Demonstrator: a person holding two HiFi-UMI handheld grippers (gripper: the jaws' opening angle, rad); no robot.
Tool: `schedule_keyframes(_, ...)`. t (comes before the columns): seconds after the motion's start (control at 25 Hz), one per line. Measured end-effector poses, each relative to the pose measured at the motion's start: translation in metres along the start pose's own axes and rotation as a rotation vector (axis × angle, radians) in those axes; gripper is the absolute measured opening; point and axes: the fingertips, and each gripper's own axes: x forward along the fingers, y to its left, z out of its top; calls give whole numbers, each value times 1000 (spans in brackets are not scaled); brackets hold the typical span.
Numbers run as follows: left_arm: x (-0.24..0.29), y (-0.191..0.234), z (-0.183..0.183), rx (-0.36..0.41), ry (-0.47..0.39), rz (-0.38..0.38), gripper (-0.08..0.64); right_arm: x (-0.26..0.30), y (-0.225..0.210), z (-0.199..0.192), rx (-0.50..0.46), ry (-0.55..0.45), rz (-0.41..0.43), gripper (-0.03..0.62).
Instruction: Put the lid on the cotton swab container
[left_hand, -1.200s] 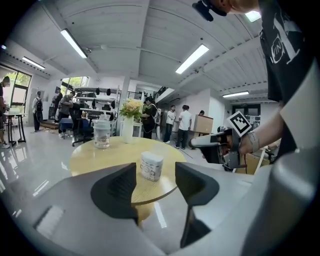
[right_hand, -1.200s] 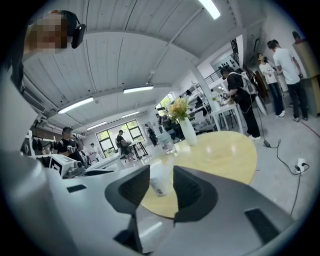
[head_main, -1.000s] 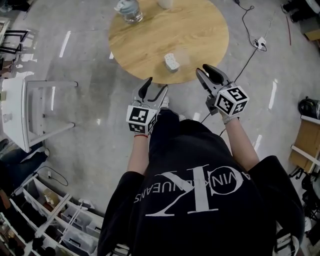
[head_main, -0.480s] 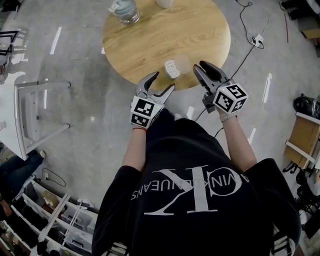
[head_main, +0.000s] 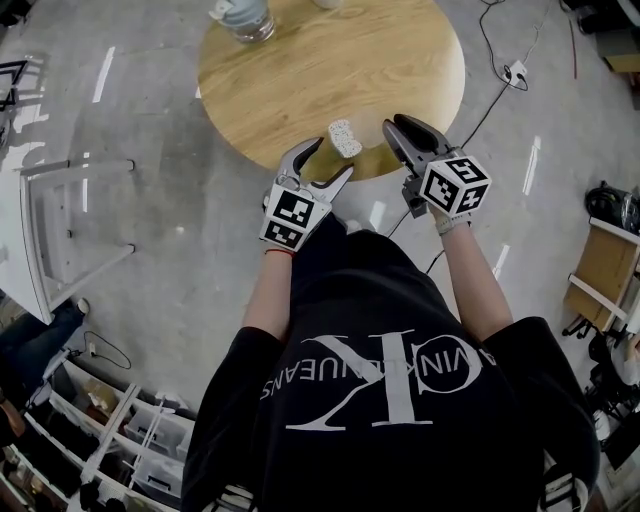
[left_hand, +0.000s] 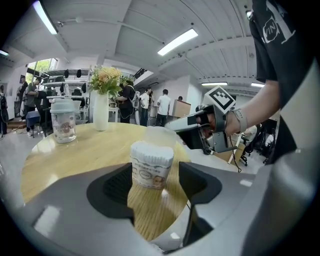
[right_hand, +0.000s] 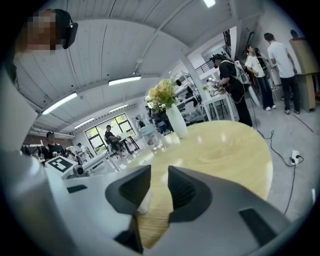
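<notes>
The cotton swab container (head_main: 345, 137) is a small white tub packed with swabs, standing uncovered near the round wooden table's (head_main: 300, 70) near edge. Its clear lid (left_hand: 160, 135) sits just behind it on the table. My left gripper (head_main: 330, 158) is at the table edge, open; its jaws have just been opening wide. In the left gripper view the container (left_hand: 151, 164) stands just ahead of the jaws, untouched. My right gripper (head_main: 397, 124) is to the container's right, its jaws narrowly apart with nothing between them (right_hand: 159, 187).
A lidded glass jar (head_main: 243, 18) stands at the table's far left, also seen as the jar (left_hand: 63, 120) beside a white vase of flowers (left_hand: 101, 107). A white chair (head_main: 45, 235) stands on the floor to the left. A cable (head_main: 497, 70) runs over the floor at right.
Both grippers have moved forward to the table's near edge, closing on the swab container. The left jaws have spread wider.
</notes>
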Motion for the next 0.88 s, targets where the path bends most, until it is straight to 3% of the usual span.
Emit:
schedule_keyframes(0.36, 3, 2, 3, -13, -10, 11, 278, -1, 15, 10, 77, -44, 101, 110)
schedule_keyframes(0.52, 2, 1, 2, -20, -15, 14, 279, -3, 3, 11, 117, -82, 53, 110)
schedule_keyframes(0.68, 0, 2, 2, -22, -16, 18, 279, 4, -11, -6, 110, -2, 13, 109)
schedule_keyframes(0.88, 3, 0, 3, -23, -15, 17, 278, 6, -3, -8, 155, 16, 85, 109)
